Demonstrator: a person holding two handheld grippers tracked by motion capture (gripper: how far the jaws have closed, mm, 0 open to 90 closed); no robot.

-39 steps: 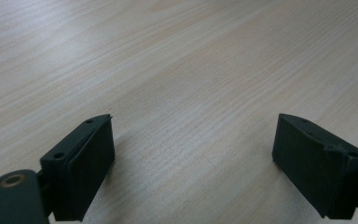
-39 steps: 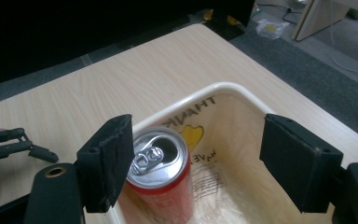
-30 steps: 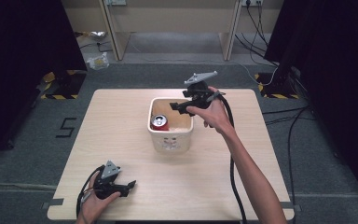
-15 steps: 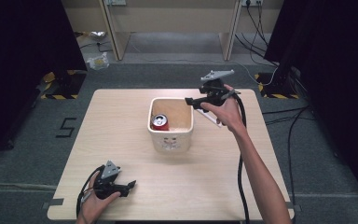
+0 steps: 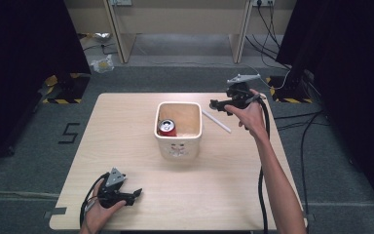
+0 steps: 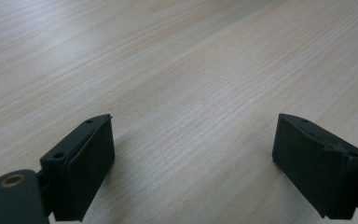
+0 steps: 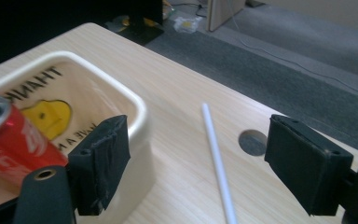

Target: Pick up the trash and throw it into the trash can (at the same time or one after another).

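Right gripper [image 5: 217,104]: in my right hand, held above the far right part of the table, just right of the bin; its jaws point toward the bin.
Right jaws: standing wide apart, having just been opening a little further; nothing is clamped between them. In the right gripper view the straw lies on the table in the gap between the two black pads, untouched.
White straw [image 5: 216,121]: lying flat on the wood, slanted, just right of the bin and apart from its wall; below my right gripper.
Cream square bin [image 5: 178,146]: upright at the middle of the table, printed with a yellow figure and lettering on the inner wall.
Red drink can [image 5: 166,127]: inside the bin, in its left part, leaning, with its silver top showing.
Left gripper [image 5: 135,195]: in my left hand, resting low at the near left corner of the table, well apart from the bin.
Left jaws: spread wide, with bare wood between them and nothing held.
Wooden table [image 5: 126,126]: light wood, with a round grey disc [image 7: 252,142] set in its top near the far end of the straw.
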